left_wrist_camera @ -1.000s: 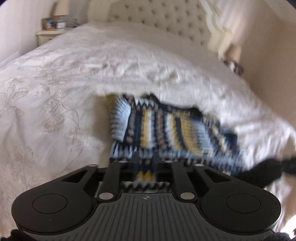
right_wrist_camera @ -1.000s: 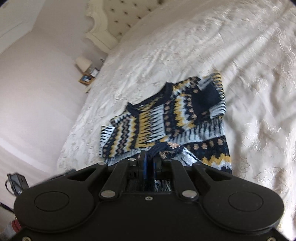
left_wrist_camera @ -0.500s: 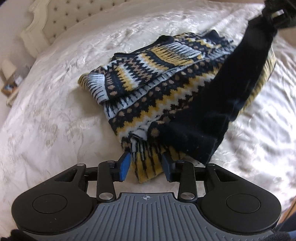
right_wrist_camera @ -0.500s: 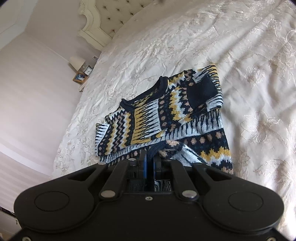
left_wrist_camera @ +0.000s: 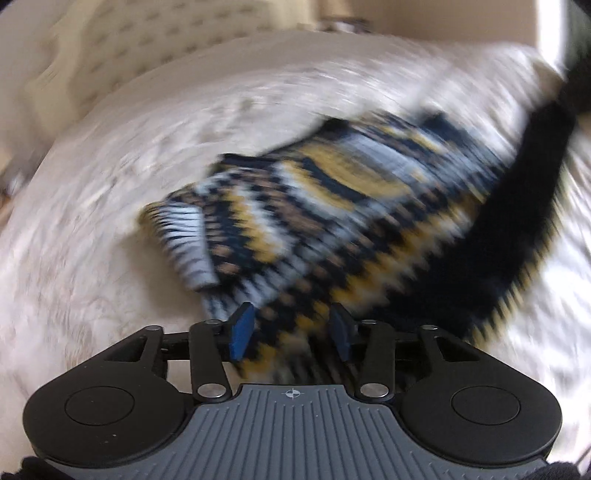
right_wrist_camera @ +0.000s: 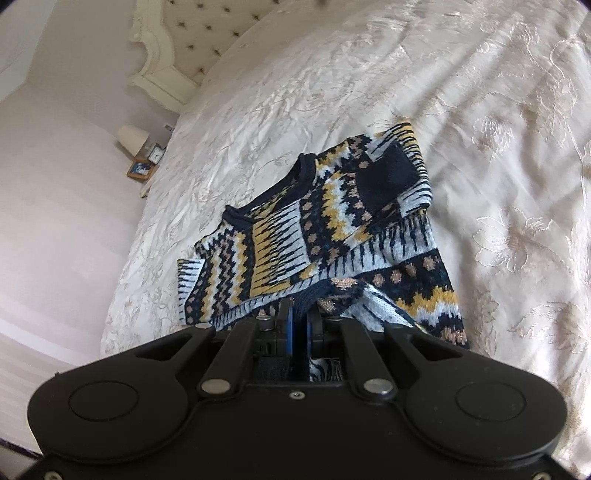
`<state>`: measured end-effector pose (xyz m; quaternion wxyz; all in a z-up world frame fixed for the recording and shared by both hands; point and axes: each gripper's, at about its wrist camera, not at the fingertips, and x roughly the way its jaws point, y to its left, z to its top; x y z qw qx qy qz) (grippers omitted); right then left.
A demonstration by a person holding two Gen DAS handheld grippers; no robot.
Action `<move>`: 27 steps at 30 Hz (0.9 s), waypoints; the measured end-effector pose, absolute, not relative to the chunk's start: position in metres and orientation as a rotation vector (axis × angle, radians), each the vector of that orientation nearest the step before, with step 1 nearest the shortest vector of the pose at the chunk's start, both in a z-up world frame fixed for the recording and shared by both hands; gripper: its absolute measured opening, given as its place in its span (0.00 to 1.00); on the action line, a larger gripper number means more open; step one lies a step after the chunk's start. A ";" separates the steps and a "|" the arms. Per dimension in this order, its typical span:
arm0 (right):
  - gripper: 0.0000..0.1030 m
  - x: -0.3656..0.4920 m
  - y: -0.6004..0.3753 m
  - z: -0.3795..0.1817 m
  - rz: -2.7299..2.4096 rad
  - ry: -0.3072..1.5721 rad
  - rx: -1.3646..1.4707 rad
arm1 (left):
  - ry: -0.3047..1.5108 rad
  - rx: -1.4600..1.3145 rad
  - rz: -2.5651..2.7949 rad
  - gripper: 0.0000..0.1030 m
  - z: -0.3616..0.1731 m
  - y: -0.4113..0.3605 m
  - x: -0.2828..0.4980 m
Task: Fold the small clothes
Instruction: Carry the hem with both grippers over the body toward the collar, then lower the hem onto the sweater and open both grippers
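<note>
Partly sweater (right_wrist_camera: 332, 236) between right hand-held gripper (right_wrist_camera: 299, 325)

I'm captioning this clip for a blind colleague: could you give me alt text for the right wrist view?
The right gripper is shut on the near edge of a navy, yellow and pale blue patterned sweater, which lies partly folded on a cream embroidered bedspread. A tufted headboard and a small lamp sit beyond.
</note>
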<state>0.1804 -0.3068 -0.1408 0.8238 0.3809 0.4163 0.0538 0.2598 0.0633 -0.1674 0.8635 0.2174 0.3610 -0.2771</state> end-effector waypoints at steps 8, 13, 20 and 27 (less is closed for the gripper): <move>0.22 0.214 -0.324 -0.166 -0.022 0.898 0.892 | 0.810 0.318 -0.554 0.46 -0.162 0.080 0.296; 0.38 0.212 -0.337 -0.169 -0.088 0.861 0.917 | 0.809 0.434 -0.652 0.50 -0.162 0.086 0.268; 0.38 0.201 -0.346 -0.168 -0.117 0.873 0.903 | 0.809 0.603 -0.766 0.50 -0.174 0.080 0.221; 0.38 0.203 -0.342 -0.170 -0.067 0.921 0.857 | 0.813 0.556 -0.703 0.52 -0.179 0.065 0.246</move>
